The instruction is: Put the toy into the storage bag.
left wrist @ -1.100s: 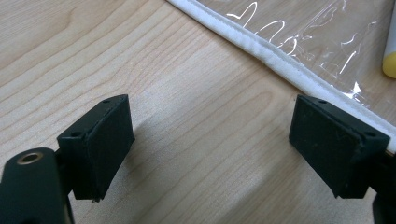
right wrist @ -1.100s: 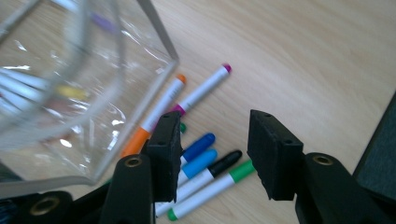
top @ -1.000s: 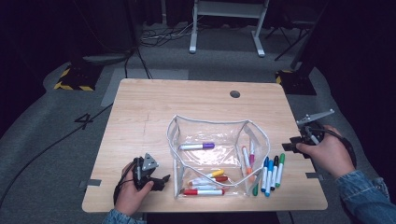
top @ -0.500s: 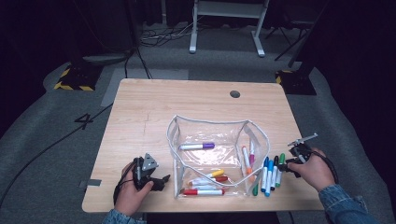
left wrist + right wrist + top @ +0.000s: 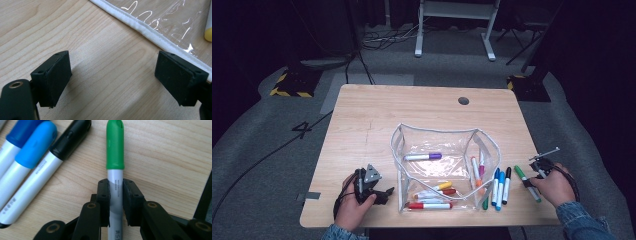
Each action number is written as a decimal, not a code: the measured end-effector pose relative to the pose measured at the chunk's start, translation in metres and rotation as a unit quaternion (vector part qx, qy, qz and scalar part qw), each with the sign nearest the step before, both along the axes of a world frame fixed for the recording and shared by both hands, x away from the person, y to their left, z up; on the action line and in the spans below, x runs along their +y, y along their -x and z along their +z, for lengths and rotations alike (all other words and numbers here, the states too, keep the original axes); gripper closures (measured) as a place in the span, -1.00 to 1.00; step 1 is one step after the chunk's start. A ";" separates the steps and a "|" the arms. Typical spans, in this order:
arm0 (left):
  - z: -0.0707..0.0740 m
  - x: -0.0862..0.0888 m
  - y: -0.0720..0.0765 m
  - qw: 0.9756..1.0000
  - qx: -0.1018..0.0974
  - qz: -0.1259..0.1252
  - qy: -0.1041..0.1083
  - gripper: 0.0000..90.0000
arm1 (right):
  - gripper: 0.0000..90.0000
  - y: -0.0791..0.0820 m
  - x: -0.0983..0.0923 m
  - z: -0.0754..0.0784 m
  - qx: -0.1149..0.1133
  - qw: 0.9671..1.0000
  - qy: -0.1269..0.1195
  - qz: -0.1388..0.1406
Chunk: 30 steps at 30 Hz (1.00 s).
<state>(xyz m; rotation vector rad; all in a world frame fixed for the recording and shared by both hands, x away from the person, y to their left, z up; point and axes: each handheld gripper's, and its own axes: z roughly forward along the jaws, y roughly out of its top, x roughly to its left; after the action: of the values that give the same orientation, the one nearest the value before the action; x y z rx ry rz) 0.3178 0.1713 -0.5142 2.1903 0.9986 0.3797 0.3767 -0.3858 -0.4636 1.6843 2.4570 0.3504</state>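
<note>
A clear pouch (image 5: 437, 133) with white edging stands open at mid-table, holding a purple marker (image 5: 423, 156), a red marker (image 5: 429, 205) and others. To its right lies a green marker (image 5: 519, 172), flat on the wood. My right gripper (image 5: 528, 183) has just been closing and is shut on the green marker's (image 5: 115, 147) grey barrel, below the cap; the right gripper (image 5: 115, 202) pads press both sides. My left gripper (image 5: 384, 194) rests on the table left of the pouch, open, with bare wood between the left gripper (image 5: 112, 77) jaws and the pouch edge (image 5: 150, 32) just beyond.
Blue markers (image 5: 498, 187) and a black marker (image 5: 506, 184) lie between the pouch and the green one; the light blue one (image 5: 35, 142) and the black one (image 5: 70, 137) are close to my right jaws. A cable hole (image 5: 463, 100) sits near the table's far edge.
My right hand came down and forward to the markers right of the pouch, and its jaws closed on the green marker. The left hand stayed put.
</note>
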 end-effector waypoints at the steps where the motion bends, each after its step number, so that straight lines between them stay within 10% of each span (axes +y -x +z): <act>1: 0.000 0.000 0.000 1.000 0.000 0.000 0.000 -0.69 | 0.71 0.000 0.000 0.004 -0.004 1.000 -0.005 -0.003; 9: 0.000 0.000 0.000 1.000 0.000 0.000 0.000 -0.69 | 0.71 -0.004 0.021 0.068 -0.052 0.997 -0.025 0.059; 15: 0.000 0.000 0.000 1.000 0.000 0.000 0.000 -0.69 | 0.71 -0.004 0.056 0.128 -0.091 0.987 -0.036 0.124; 22: 0.000 0.000 0.000 1.000 0.000 0.001 0.001 -0.69 | 0.71 -0.005 0.106 0.178 -0.116 0.971 -0.033 0.207; 30: 0.000 0.000 0.000 1.000 0.001 0.000 0.001 -0.69 | 0.71 0.000 0.173 0.198 -0.112 0.947 -0.025 0.299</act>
<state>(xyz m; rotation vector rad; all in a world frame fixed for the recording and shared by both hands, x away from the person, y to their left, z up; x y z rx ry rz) 0.3178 0.1712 -0.5142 2.1886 1.0005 0.3770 0.3769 -0.2132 -0.2659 0.8083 2.7356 0.6319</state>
